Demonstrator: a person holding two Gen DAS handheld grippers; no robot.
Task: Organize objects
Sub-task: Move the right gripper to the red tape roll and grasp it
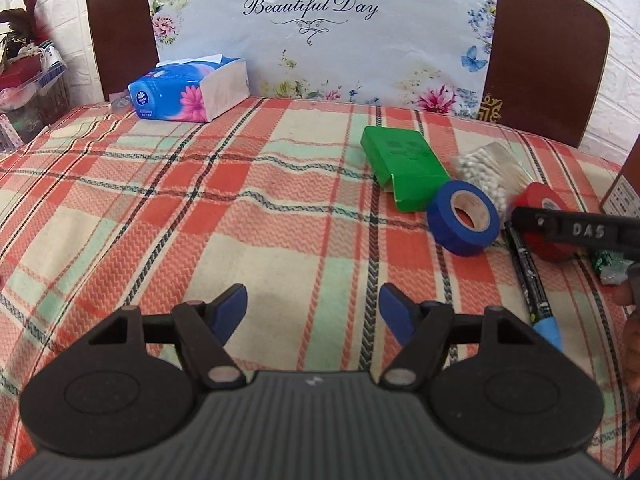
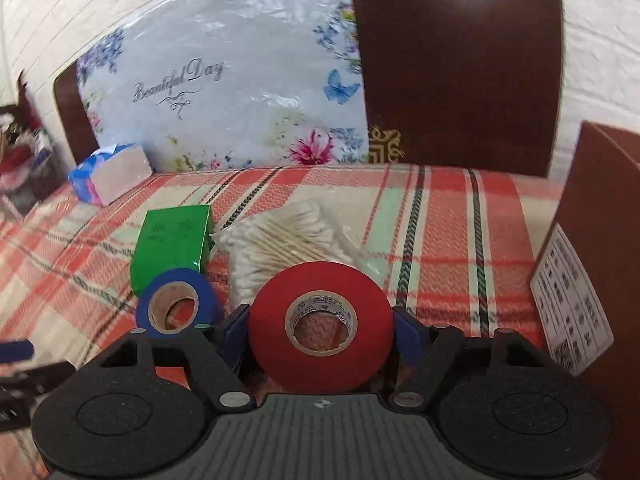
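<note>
Right tool (image 2: 322, 330) of mine straddles the upright red tape roll (image 2: 320, 326), blue pads flanking its rim, apparently not yet clamped, hole facing me.

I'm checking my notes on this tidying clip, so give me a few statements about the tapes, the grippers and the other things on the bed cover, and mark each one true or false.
1. The red tape roll sits between the right gripper fingers. True.
2. The left gripper holds the blue tape roll. False: its jaws are open over bare plaid cover, with nothing between them.
3. The green box lies beside the blue tape roll. True.
4. The cotton swabs are inside the green box. False: they lie in a clear bag beside it.
5. The tissue pack sits at the far edge, near the floral pillow. True.
</note>
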